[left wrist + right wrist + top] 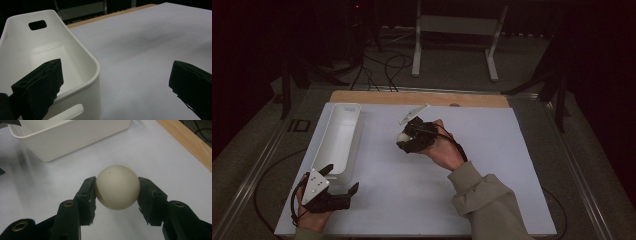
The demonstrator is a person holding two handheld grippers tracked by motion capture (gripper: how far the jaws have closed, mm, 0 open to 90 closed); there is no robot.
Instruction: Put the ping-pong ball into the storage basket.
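The right gripper is clamped on a cream ball, one black jaw pressing each side of it, so the ball sits squarely between the tips. In the high view this gripper shows above the middle of the white table, with the ball pale at its front end and the person's sleeve trailing behind it. Beyond the ball, ahead of the right gripper and a little to its left, lies a long white bin, near but apart from it. The ball carries one tiny dark speck; no brand, label or writing can be read on it, on the bin or on the grippers. The left gripper is released, its jaws spread wide with nothing between them. Its left jaw stands at the near end of the bin, whether touching the rim I cannot tell, while its right jaw hangs over bare table. A handle slot opens in the bin's far end wall.
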